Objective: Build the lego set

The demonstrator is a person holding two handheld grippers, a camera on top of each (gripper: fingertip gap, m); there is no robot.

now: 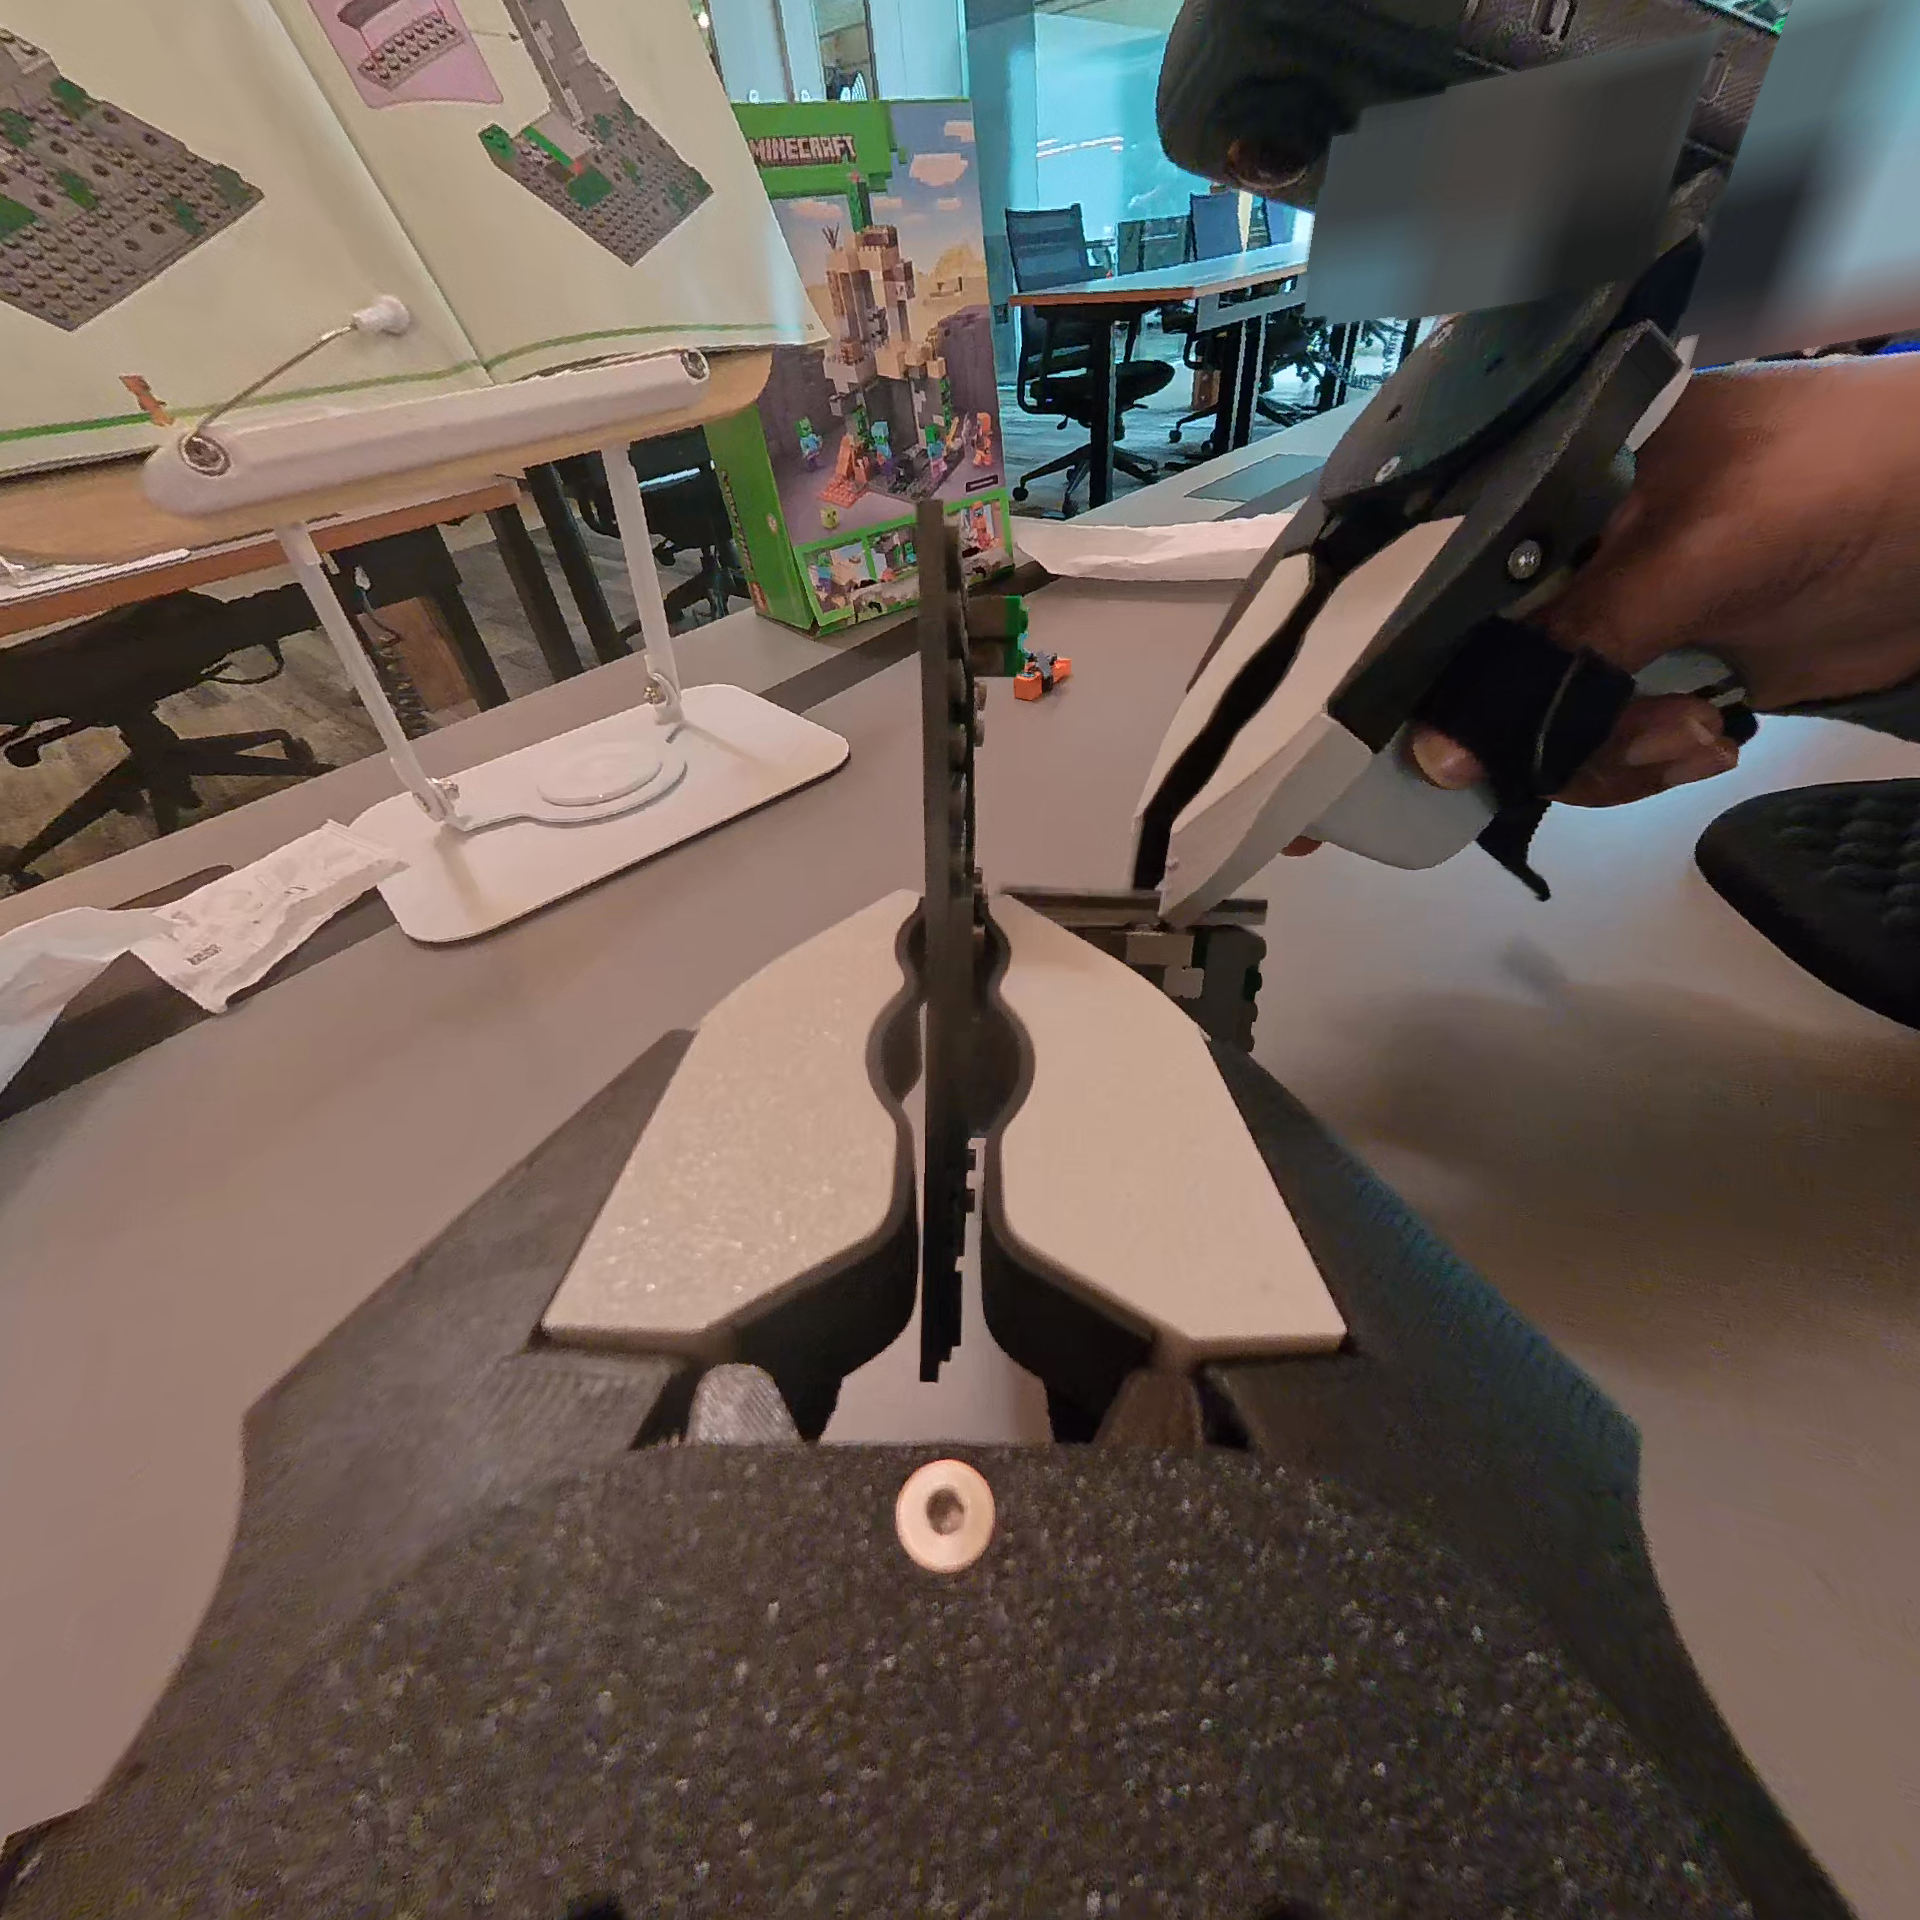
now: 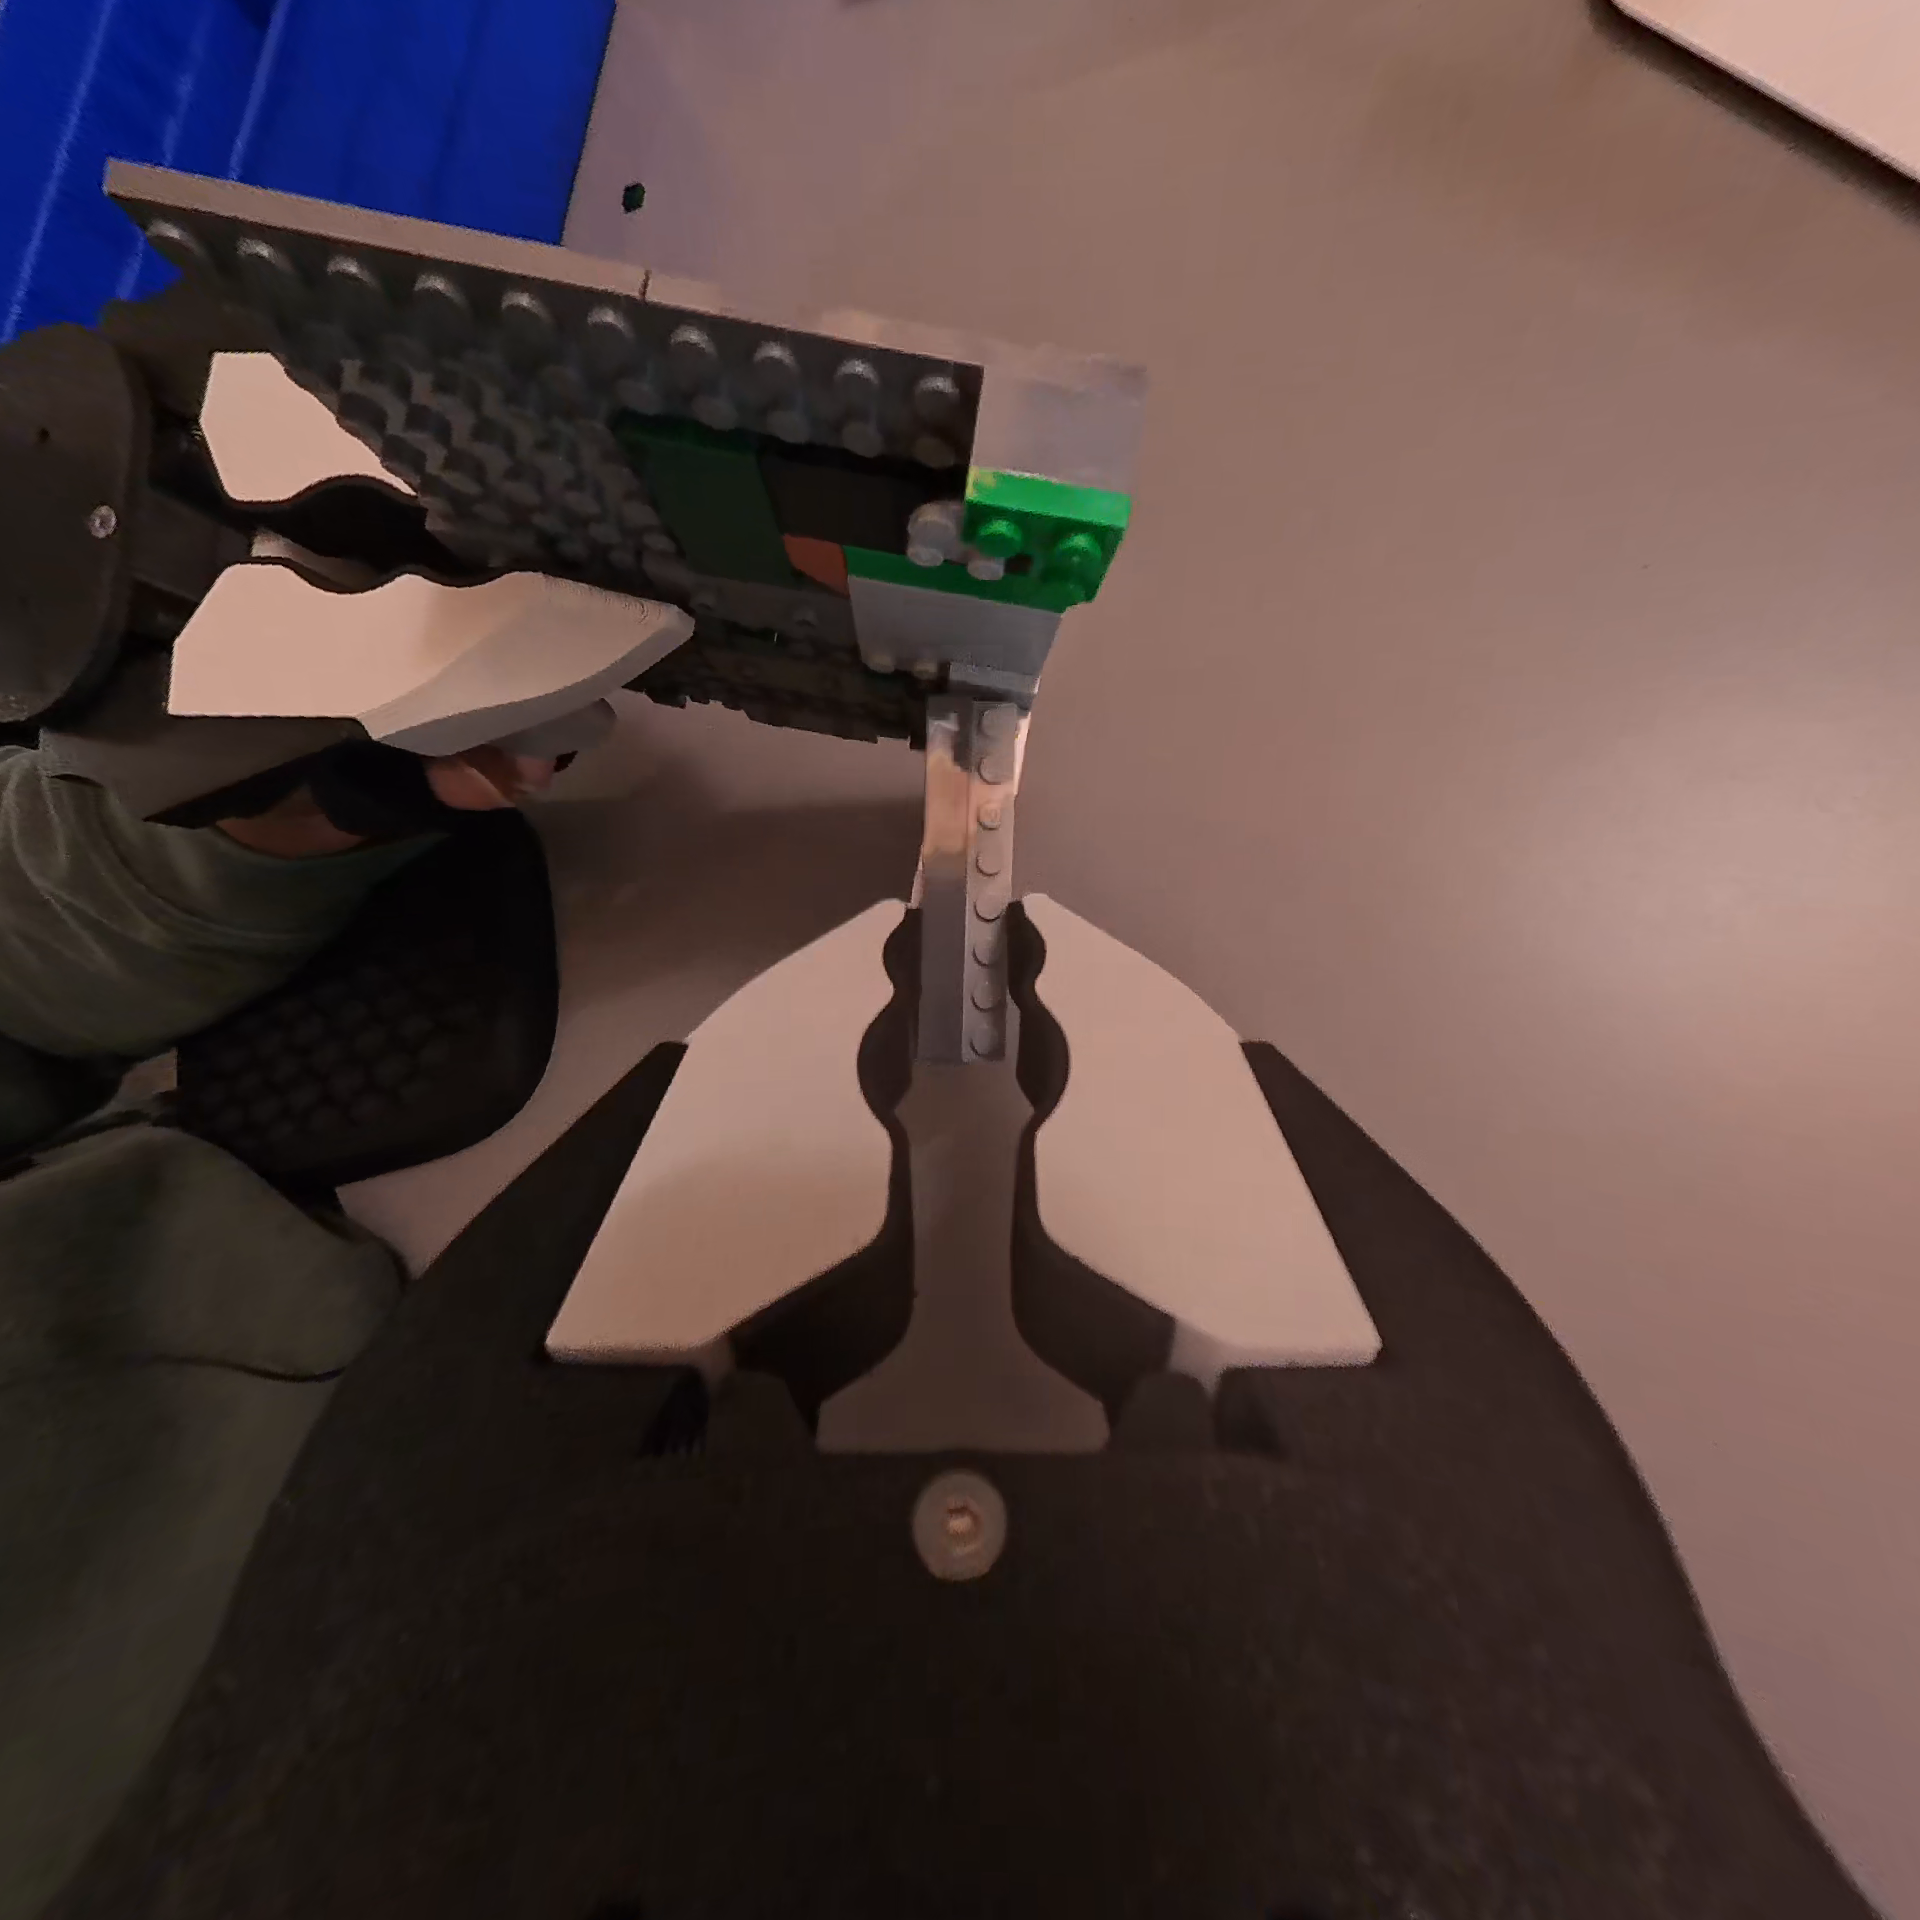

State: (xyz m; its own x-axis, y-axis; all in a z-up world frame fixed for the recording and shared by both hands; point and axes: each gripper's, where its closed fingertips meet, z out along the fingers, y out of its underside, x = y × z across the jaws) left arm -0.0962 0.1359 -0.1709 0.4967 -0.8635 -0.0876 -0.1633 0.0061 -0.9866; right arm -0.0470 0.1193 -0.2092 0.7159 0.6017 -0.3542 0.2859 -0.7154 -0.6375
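Observation:
My left gripper (image 1: 951, 914) is shut on a dark grey studded baseplate (image 1: 943, 727) and holds it edge-on and upright above the table. In the right wrist view the baseplate (image 2: 499, 343) carries green bricks (image 2: 1049, 530) and grey parts at its near corner, with the left gripper (image 2: 634, 665) clamped on its left part. My right gripper (image 2: 966, 909) is shut on a long light grey studded strip (image 2: 987, 862) whose far end meets the build under the green bricks. In the left wrist view the right gripper (image 1: 1169, 883) points down at the build's right side.
An instruction booklet rests on a white stand (image 1: 582, 769) at the left. A Lego box (image 1: 873, 364) stands behind. A small orange and green piece (image 1: 1039, 670) and plastic bags (image 1: 208, 925) lie on the grey table (image 1: 1455, 1143). A black chair seat (image 1: 1829, 883) is at the right. The gap from one gripper's tips to the other's is roughly 7 cm.

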